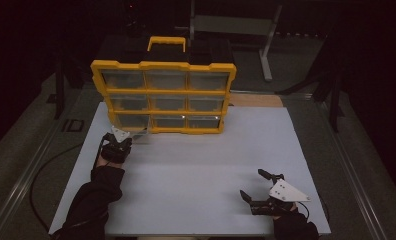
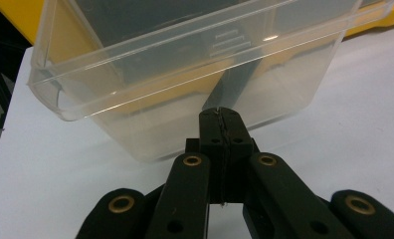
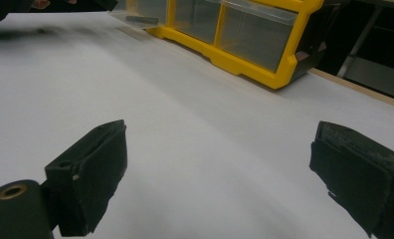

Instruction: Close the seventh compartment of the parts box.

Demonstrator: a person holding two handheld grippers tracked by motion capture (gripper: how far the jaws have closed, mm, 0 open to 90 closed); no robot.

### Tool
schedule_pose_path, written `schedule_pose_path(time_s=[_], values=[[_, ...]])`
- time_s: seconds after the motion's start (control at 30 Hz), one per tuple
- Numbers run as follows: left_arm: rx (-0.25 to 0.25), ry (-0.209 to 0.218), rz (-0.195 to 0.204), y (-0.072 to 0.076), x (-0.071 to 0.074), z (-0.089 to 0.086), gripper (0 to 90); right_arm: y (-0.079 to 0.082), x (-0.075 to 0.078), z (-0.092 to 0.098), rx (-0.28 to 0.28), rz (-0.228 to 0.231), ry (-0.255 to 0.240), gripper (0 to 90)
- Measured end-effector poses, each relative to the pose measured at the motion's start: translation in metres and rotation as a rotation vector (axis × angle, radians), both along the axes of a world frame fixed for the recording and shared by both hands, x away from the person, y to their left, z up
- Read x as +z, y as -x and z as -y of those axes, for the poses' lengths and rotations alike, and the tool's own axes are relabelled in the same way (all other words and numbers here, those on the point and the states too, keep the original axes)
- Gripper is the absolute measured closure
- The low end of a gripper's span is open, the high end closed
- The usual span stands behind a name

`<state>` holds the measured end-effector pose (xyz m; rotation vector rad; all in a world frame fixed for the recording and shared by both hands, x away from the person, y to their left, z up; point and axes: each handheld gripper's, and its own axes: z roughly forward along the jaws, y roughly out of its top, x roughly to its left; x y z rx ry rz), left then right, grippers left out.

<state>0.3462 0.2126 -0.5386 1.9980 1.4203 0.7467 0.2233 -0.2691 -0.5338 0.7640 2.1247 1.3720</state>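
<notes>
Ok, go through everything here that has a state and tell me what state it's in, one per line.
Left hand-held gripper: shut, pinching the front tab of the clear drawer.
Clear drawer: pulled partway out of the bottom-left slot, looks empty.
Right hand-held gripper: open, holding nothing, resting over the white table.
Yellow organizer: standing upright, its other drawers pushed in.

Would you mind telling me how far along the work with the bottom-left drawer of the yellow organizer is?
Done: the left gripper is shut on the front tab of the clear drawer, and the drawer stands partly out of the yellow organizer. In hand: that grip on the drawer. Left: whatever follows with the drawer; the right gripper rests open on the white table, apart from it.
</notes>
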Motion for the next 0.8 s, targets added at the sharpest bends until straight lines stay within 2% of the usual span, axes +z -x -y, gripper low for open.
schedule_pose_path(time_s=[0.5, 0.8], values=[[-0.009, 0.002, 0.005, -0.019, -0.004, -0.002, 90.0, 0.0, -0.001, 0.0, 0.0, -0.003, -0.001, 8.0], [-0.012, -0.015, 0.002, -0.032, -0.007, -0.004, 90.0, -0.001, -0.001, 0.0, 0.0, -0.003, 0.0, 8.0]])
